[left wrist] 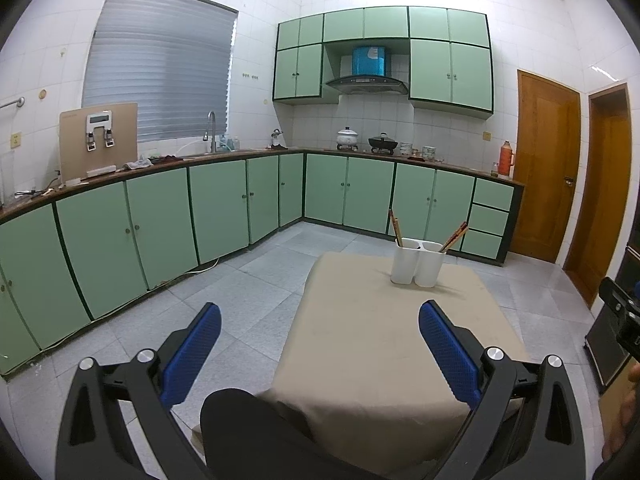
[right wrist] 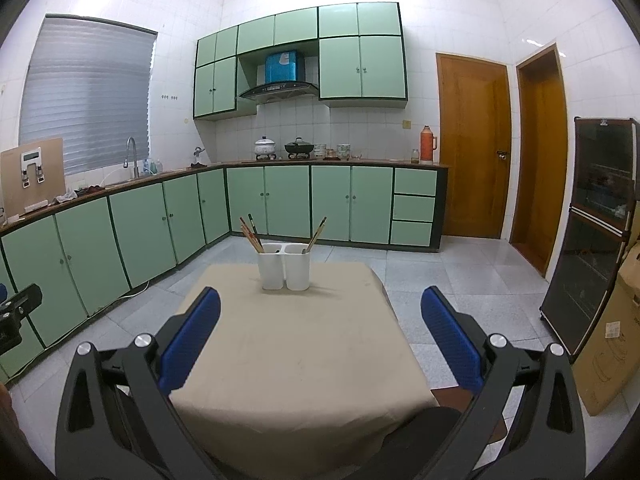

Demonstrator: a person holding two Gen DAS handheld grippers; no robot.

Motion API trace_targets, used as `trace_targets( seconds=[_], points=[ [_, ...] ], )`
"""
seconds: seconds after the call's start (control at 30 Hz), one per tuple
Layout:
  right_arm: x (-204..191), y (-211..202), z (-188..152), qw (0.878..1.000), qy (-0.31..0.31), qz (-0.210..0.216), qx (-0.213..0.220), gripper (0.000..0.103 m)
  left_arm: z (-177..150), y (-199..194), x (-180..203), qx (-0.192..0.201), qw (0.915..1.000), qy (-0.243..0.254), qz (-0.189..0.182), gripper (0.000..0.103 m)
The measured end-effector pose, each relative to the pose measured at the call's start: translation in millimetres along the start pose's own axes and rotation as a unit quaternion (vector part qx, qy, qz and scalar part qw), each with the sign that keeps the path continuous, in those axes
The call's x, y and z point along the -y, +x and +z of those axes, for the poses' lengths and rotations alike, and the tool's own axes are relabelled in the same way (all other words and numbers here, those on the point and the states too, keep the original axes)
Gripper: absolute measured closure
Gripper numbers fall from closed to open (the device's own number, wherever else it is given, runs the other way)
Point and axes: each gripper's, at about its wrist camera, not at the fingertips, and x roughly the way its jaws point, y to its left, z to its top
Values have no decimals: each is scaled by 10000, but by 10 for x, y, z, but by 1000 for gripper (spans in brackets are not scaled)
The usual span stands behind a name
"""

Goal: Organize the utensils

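Note:
A white two-compartment utensil holder (left wrist: 417, 261) (right wrist: 284, 266) stands at the far end of a small table covered with a beige cloth (left wrist: 384, 344) (right wrist: 296, 352). Chopsticks (left wrist: 396, 227) (right wrist: 251, 233) lean out of the left compartment, and more chopsticks (left wrist: 454, 237) (right wrist: 316, 234) out of the right one. My left gripper (left wrist: 320, 316) is open and empty, held above the table's near left side. My right gripper (right wrist: 320, 300) is open and empty, above the near part of the table. Both are well short of the holder.
Green kitchen cabinets (left wrist: 224, 208) (right wrist: 288, 200) run along the left and back walls, with a sink tap (right wrist: 132, 156) and pots (left wrist: 347, 138). Wooden doors (right wrist: 472, 144) stand at right. A dark glass cabinet (right wrist: 596, 224) and a cardboard box (right wrist: 612, 340) are at far right.

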Motion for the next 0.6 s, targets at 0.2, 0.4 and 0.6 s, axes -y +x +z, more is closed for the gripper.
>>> trace_targets(
  seconds=[0.2, 0.4, 0.6],
  points=[
    [-1, 14, 5, 10000, 6, 4, -7, 6, 4, -7, -6, 8, 10000, -10, 2, 6],
    [6, 19, 18, 10000, 4, 11, -4, 6, 3, -13, -4, 14, 10000, -15, 2, 6],
    [16, 22, 28, 10000, 8, 2, -4, 6, 13, -19, 5, 19, 10000, -13, 6, 6]
  ],
)
